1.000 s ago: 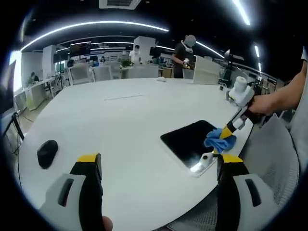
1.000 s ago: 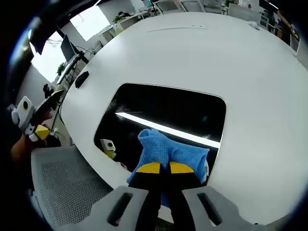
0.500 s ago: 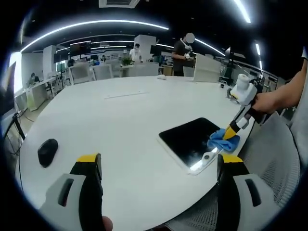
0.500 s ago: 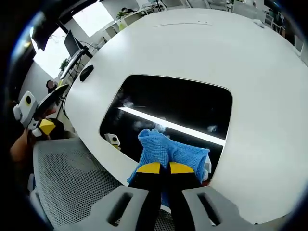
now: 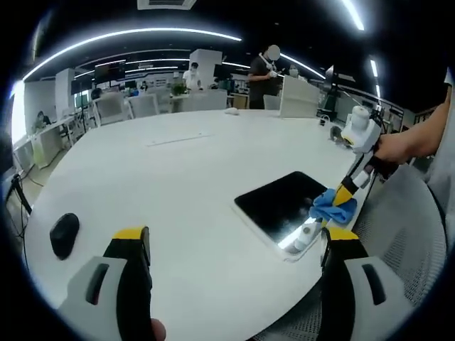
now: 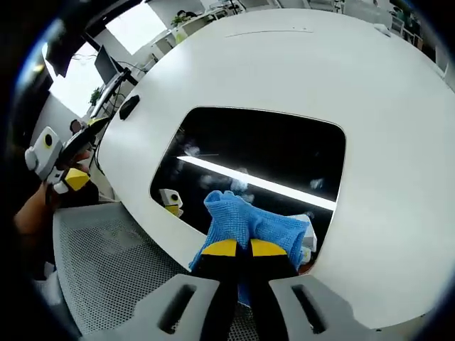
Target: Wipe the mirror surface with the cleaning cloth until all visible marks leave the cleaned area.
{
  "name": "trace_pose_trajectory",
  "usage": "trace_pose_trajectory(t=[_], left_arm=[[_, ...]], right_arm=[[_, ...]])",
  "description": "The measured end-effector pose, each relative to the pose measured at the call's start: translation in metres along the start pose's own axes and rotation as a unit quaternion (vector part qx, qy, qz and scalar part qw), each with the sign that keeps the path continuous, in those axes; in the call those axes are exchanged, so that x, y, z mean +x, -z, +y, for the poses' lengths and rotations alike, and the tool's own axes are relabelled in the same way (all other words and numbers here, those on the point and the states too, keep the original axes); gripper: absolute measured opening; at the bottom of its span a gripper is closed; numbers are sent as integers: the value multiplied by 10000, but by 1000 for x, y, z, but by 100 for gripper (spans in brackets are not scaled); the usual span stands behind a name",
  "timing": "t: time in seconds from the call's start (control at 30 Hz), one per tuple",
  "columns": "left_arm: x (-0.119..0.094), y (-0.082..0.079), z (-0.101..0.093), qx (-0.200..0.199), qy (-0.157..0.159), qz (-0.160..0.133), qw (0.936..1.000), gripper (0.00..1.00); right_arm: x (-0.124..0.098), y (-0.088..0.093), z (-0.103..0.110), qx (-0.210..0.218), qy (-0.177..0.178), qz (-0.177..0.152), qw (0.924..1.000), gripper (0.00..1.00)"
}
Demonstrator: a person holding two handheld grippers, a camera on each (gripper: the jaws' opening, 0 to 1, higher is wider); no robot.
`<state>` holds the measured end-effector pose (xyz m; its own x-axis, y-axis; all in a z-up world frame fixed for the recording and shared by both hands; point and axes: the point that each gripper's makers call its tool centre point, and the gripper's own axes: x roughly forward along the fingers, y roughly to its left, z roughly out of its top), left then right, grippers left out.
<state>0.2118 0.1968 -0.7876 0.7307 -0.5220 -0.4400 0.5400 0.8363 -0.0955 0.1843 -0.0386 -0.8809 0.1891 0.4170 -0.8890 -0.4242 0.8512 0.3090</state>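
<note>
A dark rectangular mirror (image 5: 279, 204) (image 6: 263, 153) lies flat on the white round table (image 5: 178, 185) (image 6: 284, 71), near its edge. A blue cleaning cloth (image 5: 331, 207) (image 6: 250, 226) rests on the mirror's near corner, and my right gripper (image 6: 237, 248) (image 5: 343, 193) is shut on it. Faint smudges and a ceiling light's bright streak show on the glass. My left gripper (image 5: 234, 245) hangs open above the table's near side, left of the mirror, holding nothing.
A black computer mouse (image 5: 63, 234) (image 6: 127, 106) lies on the table far from the mirror. A grey mesh chair (image 6: 114, 263) (image 5: 402, 227) stands beside the table edge. People and desks fill the far background.
The cloth slid slightly along the mirror's near corner toward the table edge. Both views shifted a little with the hands.
</note>
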Motion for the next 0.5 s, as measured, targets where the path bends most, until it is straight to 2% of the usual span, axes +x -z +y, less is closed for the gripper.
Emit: trace_pose_trajectory(t=[0.5], left_arm=[[-6,4,5,-34,39,28,10000,99]], right_arm=[[0,0,2,-96,-31,15,9999,0]])
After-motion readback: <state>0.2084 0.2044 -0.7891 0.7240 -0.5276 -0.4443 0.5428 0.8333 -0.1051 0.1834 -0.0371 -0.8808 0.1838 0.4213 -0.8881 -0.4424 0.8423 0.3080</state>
